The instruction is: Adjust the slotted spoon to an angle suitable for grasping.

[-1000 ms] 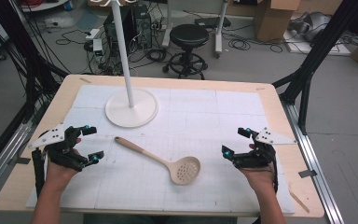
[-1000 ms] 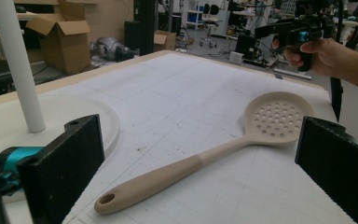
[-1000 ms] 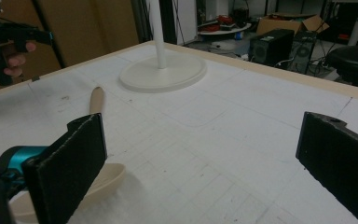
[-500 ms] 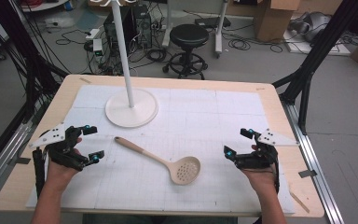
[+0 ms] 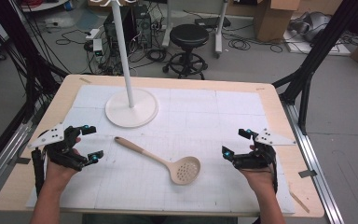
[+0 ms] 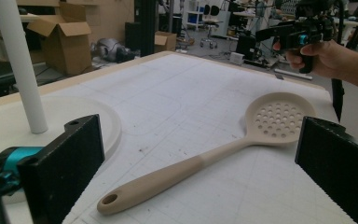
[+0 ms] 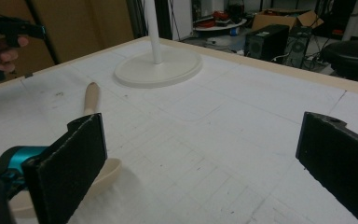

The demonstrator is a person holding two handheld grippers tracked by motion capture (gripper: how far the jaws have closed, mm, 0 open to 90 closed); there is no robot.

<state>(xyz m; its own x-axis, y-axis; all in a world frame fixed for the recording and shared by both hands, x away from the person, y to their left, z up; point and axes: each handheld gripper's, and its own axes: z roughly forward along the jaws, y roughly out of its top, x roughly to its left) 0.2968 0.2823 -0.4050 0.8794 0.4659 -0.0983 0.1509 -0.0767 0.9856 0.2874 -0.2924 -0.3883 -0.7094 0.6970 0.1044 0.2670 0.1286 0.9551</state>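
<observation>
A beige slotted spoon (image 5: 161, 158) lies flat on the white gridded mat (image 5: 205, 116), its handle toward the left and its perforated bowl toward the right. My left gripper (image 5: 93, 142) hovers open just left of the handle end, and in the left gripper view the spoon (image 6: 200, 161) lies between its wide-apart jaws, farther ahead. My right gripper (image 5: 235, 142) is open to the right of the bowl. In the right gripper view the spoon (image 7: 91, 98) is partly hidden behind the left jaw. Neither gripper holds anything.
A white stand with a round base (image 5: 131, 108) and a tall pole (image 5: 123, 51) rises at the back left of the mat. The wooden table edge (image 5: 303, 163) frames the mat. A stool, cables and cardboard boxes are on the floor beyond.
</observation>
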